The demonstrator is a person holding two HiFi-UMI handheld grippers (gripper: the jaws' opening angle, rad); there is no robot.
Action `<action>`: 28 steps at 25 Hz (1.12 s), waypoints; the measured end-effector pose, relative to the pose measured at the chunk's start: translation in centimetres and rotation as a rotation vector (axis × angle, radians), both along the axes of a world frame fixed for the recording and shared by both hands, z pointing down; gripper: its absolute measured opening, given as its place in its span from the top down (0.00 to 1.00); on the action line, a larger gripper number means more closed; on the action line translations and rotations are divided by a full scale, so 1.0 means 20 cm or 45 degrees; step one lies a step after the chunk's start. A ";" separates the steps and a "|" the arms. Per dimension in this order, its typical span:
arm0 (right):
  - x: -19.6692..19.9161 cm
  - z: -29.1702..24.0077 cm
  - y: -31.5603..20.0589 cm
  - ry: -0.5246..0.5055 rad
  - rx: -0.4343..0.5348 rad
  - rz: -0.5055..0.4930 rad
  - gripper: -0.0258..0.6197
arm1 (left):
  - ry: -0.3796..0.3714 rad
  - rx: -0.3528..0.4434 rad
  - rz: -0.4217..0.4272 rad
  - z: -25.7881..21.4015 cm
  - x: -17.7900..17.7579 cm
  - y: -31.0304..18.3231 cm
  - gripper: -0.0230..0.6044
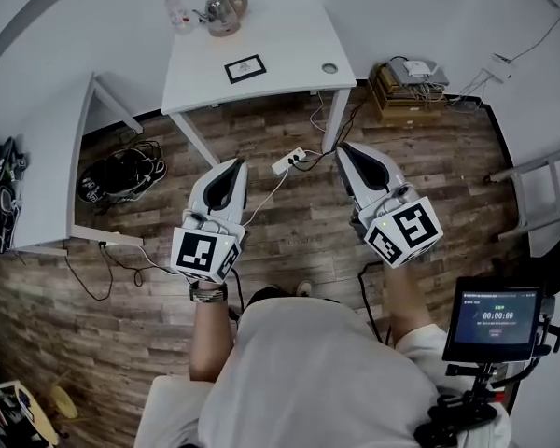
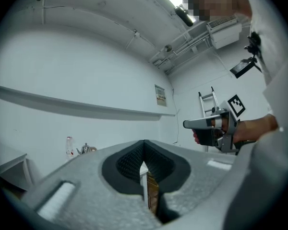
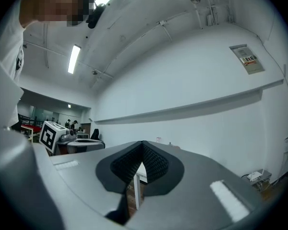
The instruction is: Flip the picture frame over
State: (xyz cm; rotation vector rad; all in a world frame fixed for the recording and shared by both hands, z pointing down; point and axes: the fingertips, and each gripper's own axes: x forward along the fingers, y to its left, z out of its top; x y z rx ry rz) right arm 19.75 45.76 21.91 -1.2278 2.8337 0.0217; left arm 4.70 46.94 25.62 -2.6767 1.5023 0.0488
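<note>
The picture frame [image 1: 245, 68], small with a black border, lies flat on the white table [image 1: 280, 49] at the far side of the room. Both grippers are held level over the wooden floor, well short of the table. My left gripper [image 1: 231, 164] is shut with nothing between its jaws, and in its own view the tips [image 2: 144, 143] meet. My right gripper [image 1: 347, 147] is shut and empty too, with its jaws closed to a point [image 3: 143, 144]. The right gripper [image 2: 204, 124] also shows from the side in the left gripper view.
A kettle [image 1: 226, 9] and a small bottle [image 1: 175, 9] stand at the table's far edge, a round white disc [image 1: 329, 67] near its right side. A power strip [image 1: 288, 161] and cables lie on the floor. Another white table [image 1: 47, 157] stands left, stacked boxes [image 1: 406, 87] right, a screen [image 1: 495, 320] lower right.
</note>
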 end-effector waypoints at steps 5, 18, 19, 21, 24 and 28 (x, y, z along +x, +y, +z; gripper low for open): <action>-0.02 0.03 0.02 0.048 0.001 -0.041 0.96 | -0.011 -0.006 -0.024 0.02 0.02 0.01 0.96; -0.02 0.08 -0.94 -0.026 -0.015 -0.049 0.96 | -0.026 -0.034 -0.038 0.11 0.02 -0.97 0.96; -0.04 0.09 -1.02 -0.027 -0.021 -0.044 0.96 | -0.027 -0.040 -0.035 0.12 -0.01 -1.05 0.96; -0.11 0.10 -1.21 -0.026 -0.042 -0.040 0.96 | -0.028 -0.060 -0.027 0.14 -0.06 -1.23 0.96; -0.28 0.15 -1.55 -0.012 -0.109 -0.057 0.96 | -0.021 -0.130 -0.035 0.19 -0.21 -1.56 0.96; -0.48 0.22 -1.94 0.009 -0.191 -0.054 0.96 | -0.016 -0.218 -0.058 0.28 -0.39 -1.93 0.96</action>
